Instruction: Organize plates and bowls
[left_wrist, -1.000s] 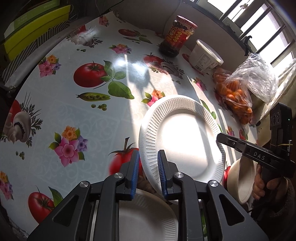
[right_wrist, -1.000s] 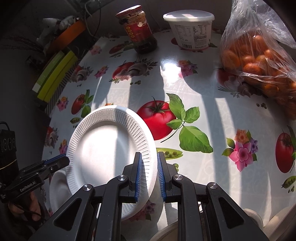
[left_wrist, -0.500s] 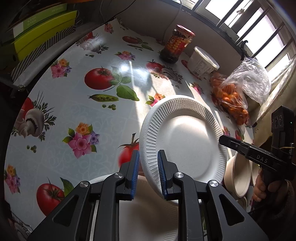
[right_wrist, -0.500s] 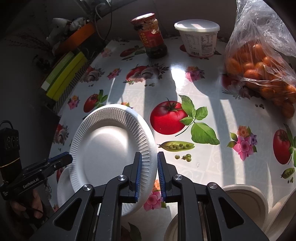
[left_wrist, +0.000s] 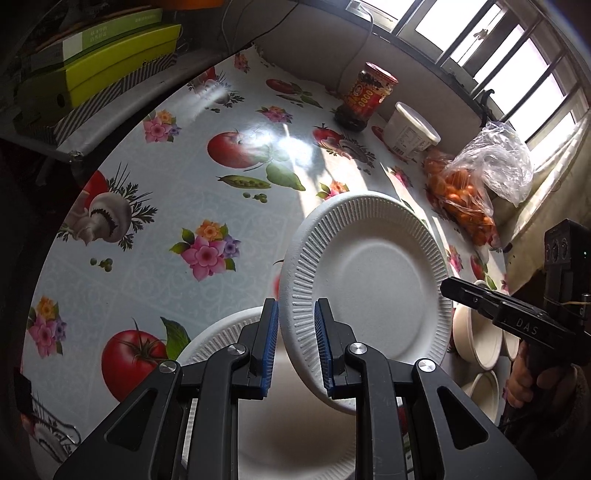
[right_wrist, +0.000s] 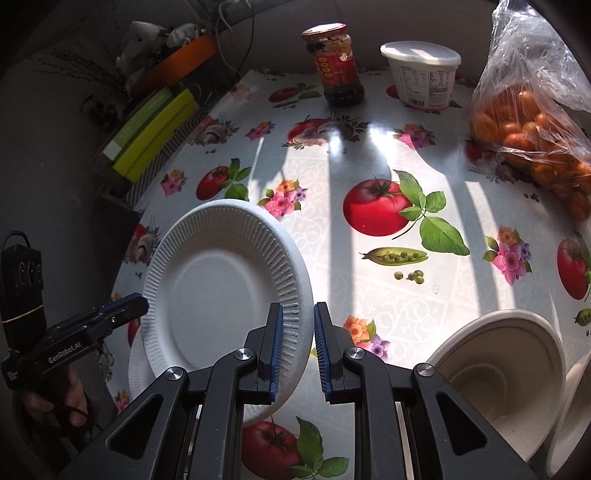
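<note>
A white ribbed paper plate (left_wrist: 373, 280) hangs tilted above the table, held at two rim points. My left gripper (left_wrist: 295, 328) is shut on its near rim. My right gripper (right_wrist: 298, 332) is shut on the opposite rim of the same plate (right_wrist: 221, 280); it also shows at the right of the left wrist view (left_wrist: 448, 287). A second white plate (left_wrist: 295, 424) lies flat under the left gripper. Beige bowls (right_wrist: 506, 376) sit on the table at the lower right of the right wrist view and below the right gripper in the left wrist view (left_wrist: 476, 339).
A red-labelled jar (right_wrist: 338, 66), a white tub (right_wrist: 424, 75) and a bag of oranges (right_wrist: 532, 125) stand along the far edge under the window. Yellow-green boxes (left_wrist: 107, 66) lie off the table's left side. The tablecloth (right_wrist: 388, 295) has tomato and flower prints.
Both grippers have lifted the shared plate higher above the table. The flat plate under the left gripper shows more, and the bowls have come further into the right wrist view.
</note>
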